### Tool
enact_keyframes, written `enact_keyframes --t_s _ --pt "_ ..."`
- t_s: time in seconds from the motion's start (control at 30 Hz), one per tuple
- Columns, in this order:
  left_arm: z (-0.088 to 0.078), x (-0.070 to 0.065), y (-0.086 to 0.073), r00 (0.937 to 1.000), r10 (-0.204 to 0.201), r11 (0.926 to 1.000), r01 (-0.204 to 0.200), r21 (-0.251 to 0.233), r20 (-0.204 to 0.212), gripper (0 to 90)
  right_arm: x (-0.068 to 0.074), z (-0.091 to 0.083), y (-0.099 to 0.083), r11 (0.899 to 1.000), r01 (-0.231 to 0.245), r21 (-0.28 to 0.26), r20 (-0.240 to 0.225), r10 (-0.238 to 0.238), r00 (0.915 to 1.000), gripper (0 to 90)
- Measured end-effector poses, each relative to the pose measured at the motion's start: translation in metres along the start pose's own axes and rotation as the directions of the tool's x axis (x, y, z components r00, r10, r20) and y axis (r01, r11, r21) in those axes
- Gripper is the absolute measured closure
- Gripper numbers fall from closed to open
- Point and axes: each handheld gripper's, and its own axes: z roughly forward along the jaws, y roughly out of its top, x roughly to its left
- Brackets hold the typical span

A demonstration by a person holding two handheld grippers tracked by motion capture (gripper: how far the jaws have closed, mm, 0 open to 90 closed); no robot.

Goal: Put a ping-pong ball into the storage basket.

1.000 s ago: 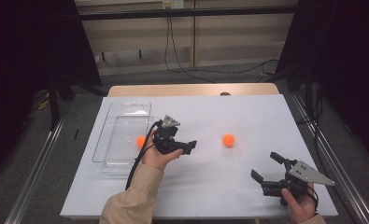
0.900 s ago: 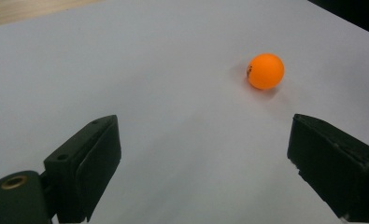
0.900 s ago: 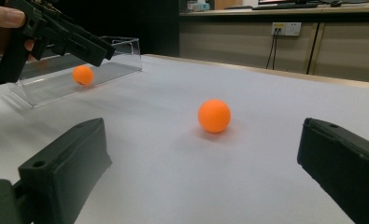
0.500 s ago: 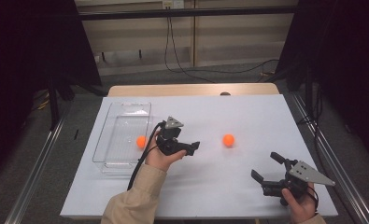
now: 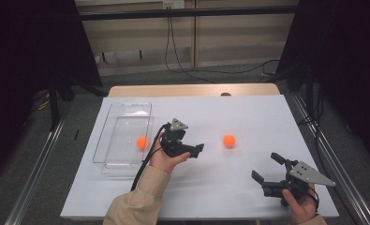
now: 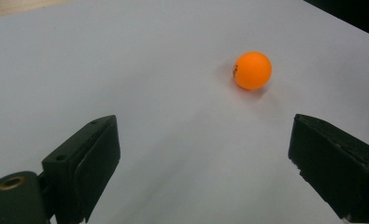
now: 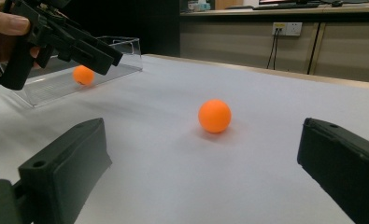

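Since a second ago the left gripper has slid a little to the right, away from the clear tray and toward the loose orange ball; the right gripper has stayed where it was, and both balls lie as before.

The white table carries everything. At its left side sits the clear plastic tray, and inside it, near its right wall, rests one orange ball. The left gripper is held above the table just right of the tray, its jaws spread wide with nothing between them (its own view looks past both pads at bare white surface). The right gripper is held at the table's near right corner, jaws also well apart and empty, pointing toward the middle. The second orange ball lies free on the table between the two grippers, ahead of the left gripper's open jaws and apart from them.
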Motion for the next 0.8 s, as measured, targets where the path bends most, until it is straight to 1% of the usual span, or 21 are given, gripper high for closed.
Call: enact_keyframes --t_s 0.03,0.07,0.2,0.23,0.37,0.43,0.47,0.5,0.53,0.57,0.8 --pt "0.001 -0.001 0.000 1.0000 -0.006 1.0000 0.006 -0.003 0.001 8.9 0.000 0.000 0.000 1.000 0.000 -0.001 0.001 0.000 1.0000 1.2" --pt "0.001 -0.001 0.000 1.0000 0.005 1.0000 -0.005 0.002 -0.001 8.9 0.000 0.000 0.000 1.000 0.001 -0.002 0.002 -0.001 1.0000 1.2" --pt "0.004 -0.003 0.000 1.0000 -0.003 1.0000 0.003 0.002 0.008 8.9 -0.001 0.000 0.000 1.000 -0.001 -0.003 0.002 0.002 1.0000 1.2" --pt "0.005 -0.003 0.000 1.0000 0.006 1.0000 -0.006 0.008 0.007 8.9 0.000 0.000 0.000 1.000 0.000 -0.001 0.001 0.000 1.0000 1.2" --pt "0.007 -0.004 0.000 1.0000 0.007 0.9999 -0.007 0.009 0.004 8.8 0.000 0.000 0.000 1.000 -0.001 -0.003 0.002 0.001 1.0000 1.2" --pt "0.008 -0.006 -0.001 0.9999 -0.001 1.0000 0.001 0.005 0.011 8.8 0.000 0.000 0.000 1.000 -0.002 -0.003 0.003 0.002 1.0000 1.2" --pt "0.009 -0.006 -0.001 0.9999 0.003 1.0000 -0.003 0.008 0.016 8.8 0.000 -0.001 0.000 1.000 -0.002 -0.003 0.003 0.002 1.0000 1.2" --pt "0.009 -0.007 -0.001 0.9999 -0.001 1.0000 0.001 0.008 0.016 8.8 0.000 -0.001 0.000 1.000 -0.002 -0.003 0.003 0.002 1.0000 1.3" --pt "0.010 -0.007 0.000 0.9999 0.005 0.9999 -0.005 0.009 0.016 8.8 0.000 -0.001 0.000 1.000 -0.002 -0.003 0.002 0.002 1.0000 1.2" --pt "0.011 -0.007 0.000 0.9998 0.001 0.9999 -0.001 0.010 0.018 8.8 0.000 -0.001 0.000 1.000 -0.002 -0.002 0.003 0.002 1.0000 1.2" --pt "0.013 -0.009 -0.001 0.9999 0.005 0.9999 -0.005 0.014 0.016 8.8 0.000 -0.001 0.000 1.000 -0.001 -0.003 0.004 0.001 1.0000 1.2"
